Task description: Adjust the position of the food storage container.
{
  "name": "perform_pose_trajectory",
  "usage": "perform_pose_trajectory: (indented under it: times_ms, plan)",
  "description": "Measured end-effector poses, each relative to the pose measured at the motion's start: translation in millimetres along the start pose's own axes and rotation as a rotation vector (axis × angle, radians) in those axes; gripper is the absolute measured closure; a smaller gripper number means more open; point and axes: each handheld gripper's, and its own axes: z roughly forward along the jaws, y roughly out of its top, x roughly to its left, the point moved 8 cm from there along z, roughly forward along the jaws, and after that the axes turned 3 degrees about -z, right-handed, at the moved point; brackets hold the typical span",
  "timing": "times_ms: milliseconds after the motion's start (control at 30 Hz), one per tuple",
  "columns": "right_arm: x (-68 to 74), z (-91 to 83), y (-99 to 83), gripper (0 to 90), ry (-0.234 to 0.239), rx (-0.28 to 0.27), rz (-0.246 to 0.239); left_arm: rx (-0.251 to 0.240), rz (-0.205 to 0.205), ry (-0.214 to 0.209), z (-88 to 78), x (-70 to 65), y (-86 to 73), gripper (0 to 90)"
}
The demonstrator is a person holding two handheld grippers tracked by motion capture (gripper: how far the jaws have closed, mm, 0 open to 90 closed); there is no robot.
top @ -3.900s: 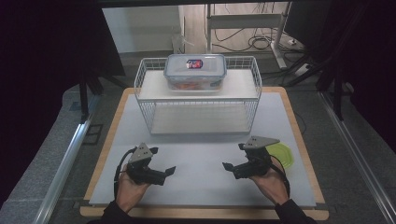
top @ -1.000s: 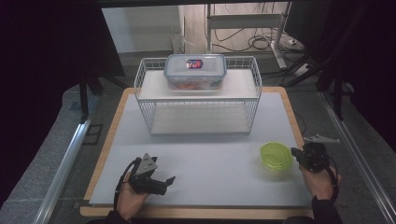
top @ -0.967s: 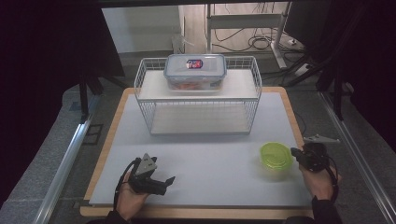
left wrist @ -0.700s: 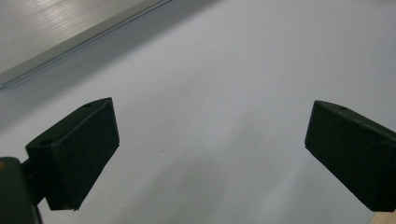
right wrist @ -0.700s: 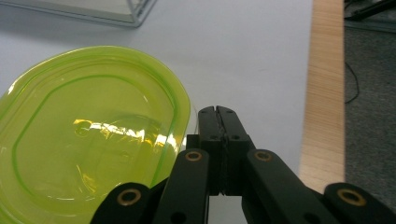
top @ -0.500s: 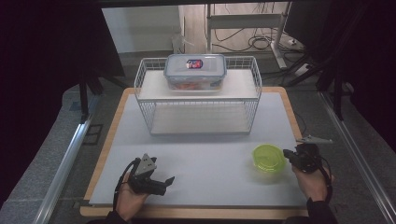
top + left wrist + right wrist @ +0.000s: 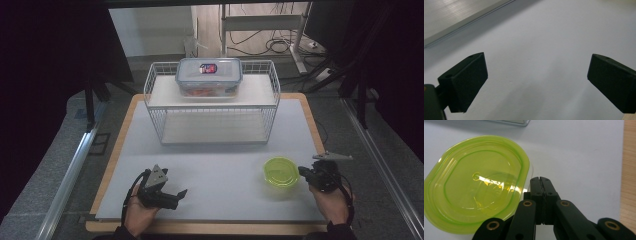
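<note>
High view: the green lid [image 7: 281, 171] lies flat on the white mat [image 7: 225, 165] at about four o'clock from the mat's middle, near the right edge. Just beside it at three o'clock sits the right gripper [image 7: 304, 172], held in a hand [image 7: 332, 202] that comes in from five o'clock. Right gripper view: the lid [image 7: 477, 183] is a translucent, rounded oblong with raised ridges, and the right gripper [image 7: 540, 181] has its jaws clenched together with nothing between them, their tips at the lid's rim at three o'clock; whether they touch the rim I cannot tell.

At seven o'clock on the mat the left gripper [image 7: 181, 192] rests low in the other hand [image 7: 140, 210], well apart from the lid. Left gripper view: its jaws stand wide, released, over bare mat [image 7: 536, 50].

At twelve o'clock stands a wire rack [image 7: 212, 107]; on its upper shelf sits a clear box [image 7: 208, 76] with its lid on and a label on top. A wooden board [image 7: 117, 150] frames the mat.
</note>
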Motion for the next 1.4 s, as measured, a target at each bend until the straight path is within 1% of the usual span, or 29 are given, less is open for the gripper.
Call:
perform_pose_trajectory:
  times_ms: [233,333,467,567,633,767,867,900,1000,1100,1133,1300,1367,1400]
  plan:
    - [15.4,3.0,0.5,89.6,0.037,0.012,-0.016,0.002,0.002,-0.001,0.4,0.1,-0.1,2.6]
    - [23.0,6.2,-0.3,89.0,0.058,0.026,-0.026,0.003,0.002,-0.001,0.6,0.0,-0.1,2.6]
    - [37.4,11.0,0.6,89.1,0.091,0.039,-0.048,0.003,0.003,-0.002,0.6,-0.3,0.0,2.6]
    - [42.9,13.3,0.8,89.1,0.094,0.048,-0.062,0.003,0.004,-0.003,0.7,-0.7,0.1,2.6]
    - [42.3,14.9,-0.7,89.1,0.091,0.057,-0.062,0.003,0.006,-0.003,0.6,-0.8,0.1,2.6]
    - [36.5,16.7,-4.5,89.2,0.089,0.07,-0.044,0.004,0.005,-0.004,0.8,-0.7,0.0,2.6]
    - [33.5,17.4,-7.0,89.2,0.1,0.077,-0.028,0.005,0.003,-0.005,1.1,-1.2,-0.1,2.7]
    - [32.5,16.9,-7.4,89.2,0.093,0.08,-0.026,0.005,0.004,-0.006,1.2,-1.4,-0.1,2.7]
    - [26.0,12.3,-6.0,89.1,0.08,0.064,-0.017,0.007,0.006,-0.004,1.5,-0.9,-0.4,2.7]
    - [22.7,6.9,-4.9,89.1,0.069,0.048,-0.007,0.007,0.006,-0.004,1.6,-1.0,-0.3,2.6]
    - [21.7,5.5,-4.6,89.1,0.067,0.042,-0.012,0.009,0.006,-0.005,1.6,-1.1,-0.4,2.6]
    - [20.1,-0.6,-2.0,88.9,0.043,0.023,-0.013,0.01,0.01,-0.005,2.3,-1.9,-0.3,2.6]
    - [21.8,-2.0,-1.1,88.8,0.044,0.02,-0.014,0.011,0.008,-0.005,2.6,-2.3,-0.4,2.7]
    - [22.1,-2.3,-0.8,88.7,0.034,0.019,-0.025,0.012,0.009,-0.005,2.6,-2.4,-0.4,2.6]
